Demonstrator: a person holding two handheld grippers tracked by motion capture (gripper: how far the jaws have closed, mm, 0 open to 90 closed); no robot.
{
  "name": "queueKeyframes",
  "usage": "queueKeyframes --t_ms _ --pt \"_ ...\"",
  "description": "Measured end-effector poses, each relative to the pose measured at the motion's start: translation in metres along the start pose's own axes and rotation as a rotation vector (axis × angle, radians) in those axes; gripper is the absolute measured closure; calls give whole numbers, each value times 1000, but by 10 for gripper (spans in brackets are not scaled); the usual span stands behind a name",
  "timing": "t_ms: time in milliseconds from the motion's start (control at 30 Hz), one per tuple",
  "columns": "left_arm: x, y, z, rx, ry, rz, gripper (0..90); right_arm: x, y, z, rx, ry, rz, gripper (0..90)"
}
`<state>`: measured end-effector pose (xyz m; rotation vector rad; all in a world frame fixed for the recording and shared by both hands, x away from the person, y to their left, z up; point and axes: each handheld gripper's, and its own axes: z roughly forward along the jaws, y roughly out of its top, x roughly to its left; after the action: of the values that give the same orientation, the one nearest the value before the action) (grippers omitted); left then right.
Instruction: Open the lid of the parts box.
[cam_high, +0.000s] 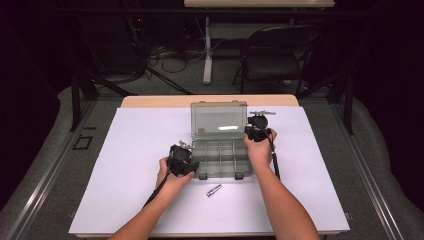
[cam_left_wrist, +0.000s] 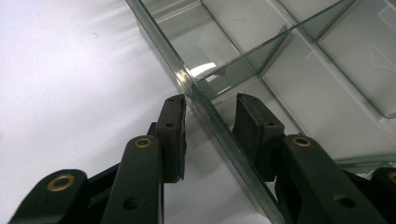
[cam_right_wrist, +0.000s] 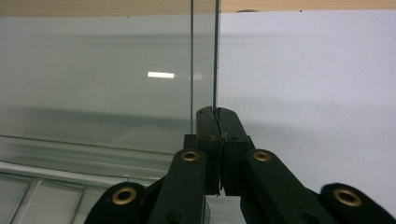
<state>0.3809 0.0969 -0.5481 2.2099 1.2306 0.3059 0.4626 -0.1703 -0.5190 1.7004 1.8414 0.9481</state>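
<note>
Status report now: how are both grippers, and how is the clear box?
Right gripper shut on lid edge, lid upright. Left gripper open, jaws astride box side wall, not pressing. Battery lies in front of box, clear of both.

Upright lid (cam_high: 219, 119) blocks behind — battery (cam_high: 214, 190) lies front

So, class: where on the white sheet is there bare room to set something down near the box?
Left of the box and beyond the left gripper, the sheet is bare. Right of the right gripper, also bare. In front it is crowded: forearms and a battery.
</note>
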Motion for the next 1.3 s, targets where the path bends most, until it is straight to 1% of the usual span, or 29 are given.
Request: queueKeyframes --t_ms 567,700,1033,1300 --pt "0 0 0 0 0 0 636 -1 -1 6 8 -3 3 894" --pt "0 0 0 1 0 -1 636 -1 -1 7 12 -4 11 894" --pt "0 0 0 0 0 -2 636 -2 -3 11 21 -5 8 895" --pt "0 0 0 0 0 -2 636 -2 -4 13 30 -6 16 895"
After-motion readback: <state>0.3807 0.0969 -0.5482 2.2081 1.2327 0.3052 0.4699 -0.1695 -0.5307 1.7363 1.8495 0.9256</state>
